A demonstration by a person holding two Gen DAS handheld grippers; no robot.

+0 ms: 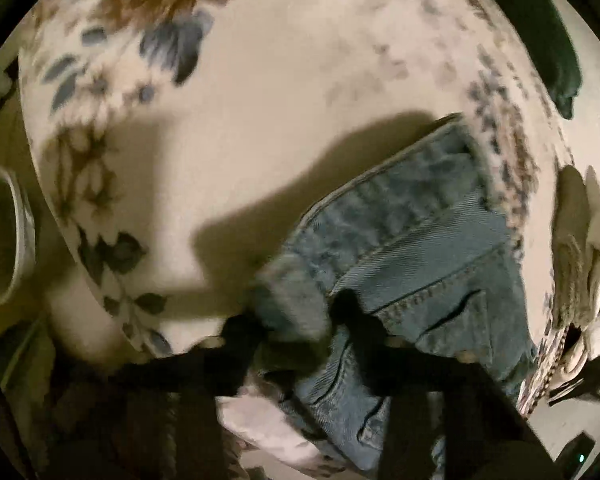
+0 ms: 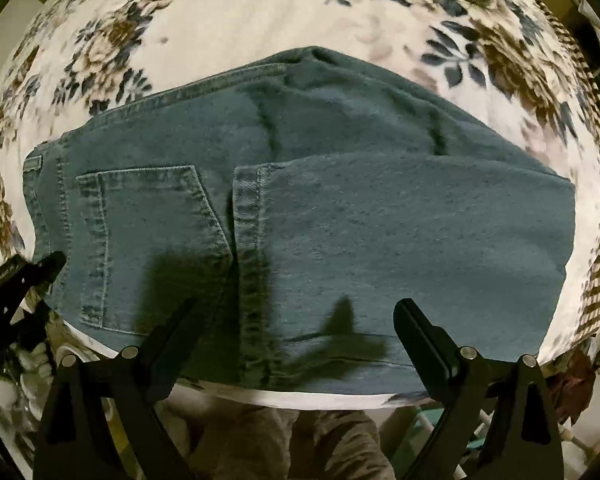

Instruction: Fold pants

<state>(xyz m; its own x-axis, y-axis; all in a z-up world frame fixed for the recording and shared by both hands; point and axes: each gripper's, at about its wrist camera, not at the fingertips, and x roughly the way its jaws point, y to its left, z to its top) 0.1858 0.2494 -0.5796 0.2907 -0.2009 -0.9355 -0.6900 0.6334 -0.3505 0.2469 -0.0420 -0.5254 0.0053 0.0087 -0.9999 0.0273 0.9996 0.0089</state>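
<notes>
No legible text, label, brand or number anywhere in either view.

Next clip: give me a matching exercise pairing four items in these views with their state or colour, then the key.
Items:
1. left tool
2. right tool
3. jeans
4. bedspread

States:
A. floral print, cream ground
B. open, holding nothing
C. blue denim, folded over itself
D. shut on the denim

Pairs: 1-D, 2-B, 3-C, 4-A

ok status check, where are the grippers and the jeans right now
Left gripper shut on waistband corner of the blue denim jeans. Right gripper open, hovering at near edge. Jeans folded over on floral bedspread; nothing in the way.
</notes>
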